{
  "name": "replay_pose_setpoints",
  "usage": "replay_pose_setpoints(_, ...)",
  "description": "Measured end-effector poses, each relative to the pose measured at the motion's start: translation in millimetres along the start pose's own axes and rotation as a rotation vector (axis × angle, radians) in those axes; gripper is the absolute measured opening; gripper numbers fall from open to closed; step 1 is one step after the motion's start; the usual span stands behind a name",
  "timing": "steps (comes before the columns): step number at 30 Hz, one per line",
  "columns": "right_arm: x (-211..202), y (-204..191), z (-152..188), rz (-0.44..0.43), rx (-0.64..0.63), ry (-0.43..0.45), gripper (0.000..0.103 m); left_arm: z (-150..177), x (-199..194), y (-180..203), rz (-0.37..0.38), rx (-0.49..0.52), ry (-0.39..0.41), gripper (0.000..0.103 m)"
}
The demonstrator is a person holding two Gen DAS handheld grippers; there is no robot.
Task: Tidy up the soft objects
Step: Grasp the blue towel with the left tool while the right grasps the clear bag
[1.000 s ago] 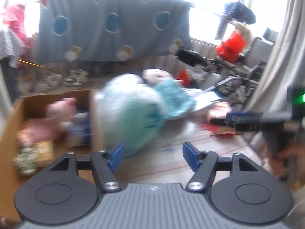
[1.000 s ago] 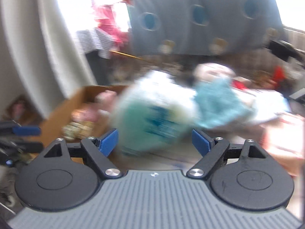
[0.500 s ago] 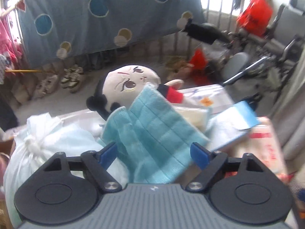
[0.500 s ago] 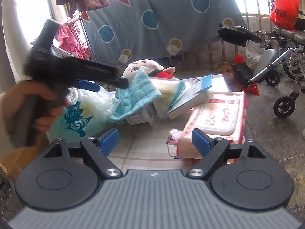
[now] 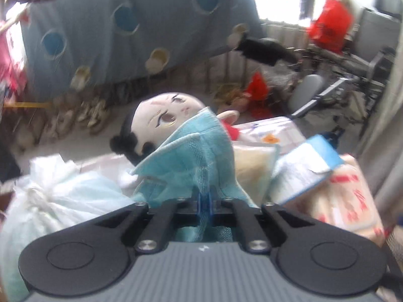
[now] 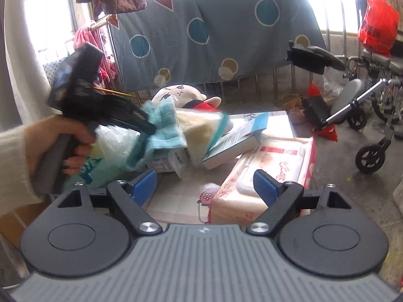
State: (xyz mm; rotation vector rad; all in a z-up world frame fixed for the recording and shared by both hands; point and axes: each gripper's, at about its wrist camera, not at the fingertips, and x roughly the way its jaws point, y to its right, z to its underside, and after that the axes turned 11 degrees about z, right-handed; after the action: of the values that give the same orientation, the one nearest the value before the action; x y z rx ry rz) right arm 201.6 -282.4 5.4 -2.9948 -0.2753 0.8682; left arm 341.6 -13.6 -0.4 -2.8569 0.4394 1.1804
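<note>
A light-blue towel [image 5: 191, 161] lies draped over a pile of soft goods, and my left gripper [image 5: 204, 202] is shut on its near edge, bunching the cloth. In the right wrist view the same left gripper [image 6: 148, 127] pinches the blue towel [image 6: 163, 125], held by a hand [image 6: 50, 138] in a cream sleeve. Behind the towel lies a plush doll [image 5: 166, 115] with a pale face and black hair. My right gripper [image 6: 205, 186] stands open above the tabletop with nothing between its fingers, just short of a pink wet-wipes pack [image 6: 264, 166].
A tied white plastic bag [image 5: 58, 196] sits left of the towel. A blue-and-white box [image 6: 239, 136] and a cream pack [image 6: 199, 130] lean in the pile. A wheelchair [image 6: 372, 115] stands at right. A spotted blue sheet [image 6: 214, 30] hangs on railings behind.
My left gripper swung from the cardboard box to the pile, then shut on the blue towel. The right gripper moved to face the wipes pack and stayed open.
</note>
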Motion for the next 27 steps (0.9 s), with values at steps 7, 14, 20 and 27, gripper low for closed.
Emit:
replay_pose_setpoints(7, 39.7, -11.0, -29.7, -0.021, -0.151, -0.041, 0.087, 48.4, -91.0, -0.7, 0.163, 0.067, -0.051, 0.006)
replay_pose_setpoints(14, 112.5, -59.6, -63.8, -0.033, -0.439, -0.041, 0.089, 112.2, -141.7, -25.5, 0.213, 0.069, -0.088, 0.007)
replay_pose_setpoints(20, 181.9, -92.5, -80.7, -0.045, -0.629, -0.179, 0.09, 137.4, -157.2, -35.7, 0.269, 0.064, -0.074, 0.007)
replay_pose_setpoints(27, 210.7, -119.5, -65.2, 0.032, -0.788, -0.125, 0.057, 134.9, -169.4, -30.8, 0.263, 0.123, 0.003, 0.008)
